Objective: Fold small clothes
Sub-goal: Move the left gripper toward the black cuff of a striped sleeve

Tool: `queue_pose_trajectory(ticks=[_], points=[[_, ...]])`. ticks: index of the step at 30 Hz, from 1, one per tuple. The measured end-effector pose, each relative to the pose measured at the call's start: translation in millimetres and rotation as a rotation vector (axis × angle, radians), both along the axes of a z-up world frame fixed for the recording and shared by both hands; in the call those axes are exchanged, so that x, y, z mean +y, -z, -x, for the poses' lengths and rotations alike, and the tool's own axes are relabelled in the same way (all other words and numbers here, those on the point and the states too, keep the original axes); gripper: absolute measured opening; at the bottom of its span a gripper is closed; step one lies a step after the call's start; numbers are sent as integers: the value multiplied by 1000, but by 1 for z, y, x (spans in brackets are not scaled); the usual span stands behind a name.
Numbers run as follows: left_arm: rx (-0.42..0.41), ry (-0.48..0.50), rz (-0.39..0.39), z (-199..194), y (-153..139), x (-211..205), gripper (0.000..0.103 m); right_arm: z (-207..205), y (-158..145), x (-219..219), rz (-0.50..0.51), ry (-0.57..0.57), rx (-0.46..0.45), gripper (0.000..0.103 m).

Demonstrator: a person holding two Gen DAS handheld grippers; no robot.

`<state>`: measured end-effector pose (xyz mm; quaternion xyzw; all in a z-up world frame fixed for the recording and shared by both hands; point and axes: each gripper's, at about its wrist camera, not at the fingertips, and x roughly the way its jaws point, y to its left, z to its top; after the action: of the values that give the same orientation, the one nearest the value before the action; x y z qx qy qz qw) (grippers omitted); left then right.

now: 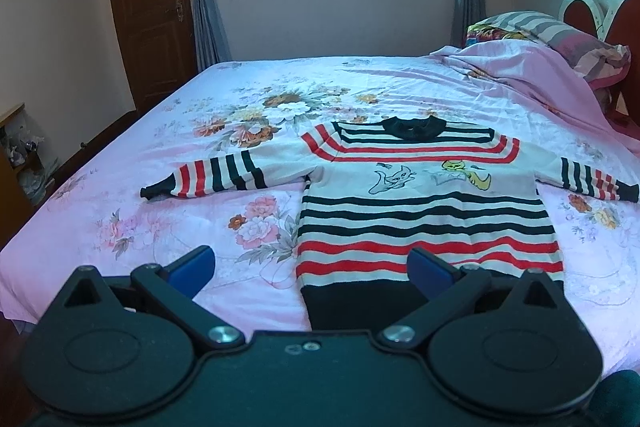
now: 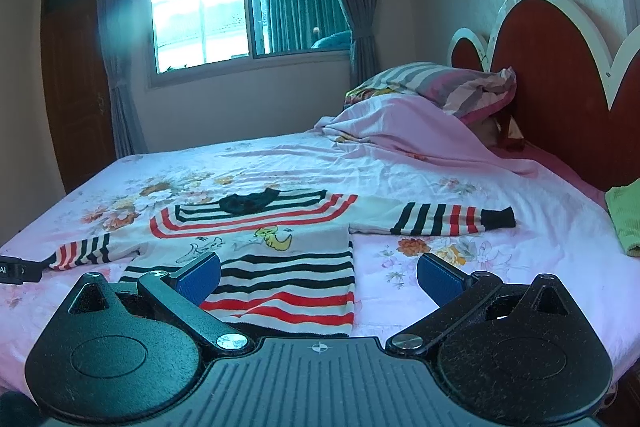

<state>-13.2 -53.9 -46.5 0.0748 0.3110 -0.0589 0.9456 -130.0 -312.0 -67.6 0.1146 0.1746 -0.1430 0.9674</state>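
One bed (image 1: 120, 227) in a floral pink sheet is filling both views, and a small striped sweater (image 1: 420, 211) is lying flat on it, collar toward the window, sleeves spreading sideways, hem running nearest the grippers. Its long axis is pointing straight away from them. The left gripper (image 1: 310, 267) is hovering over the hem's left corner, jaws wide apart and empty; the right gripper (image 2: 318, 277) is waiting likewise over the right corner, seemingly equally near.
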Motion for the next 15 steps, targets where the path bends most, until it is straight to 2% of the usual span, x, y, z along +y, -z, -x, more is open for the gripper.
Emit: queue_pose_trajectory(ticks=[11, 15], points=[[34, -56, -8, -30, 14, 15, 100, -27, 7, 7, 30, -36, 27, 103], [67, -85, 4, -49, 23, 26, 96, -42, 10, 11, 38, -55, 36, 103]])
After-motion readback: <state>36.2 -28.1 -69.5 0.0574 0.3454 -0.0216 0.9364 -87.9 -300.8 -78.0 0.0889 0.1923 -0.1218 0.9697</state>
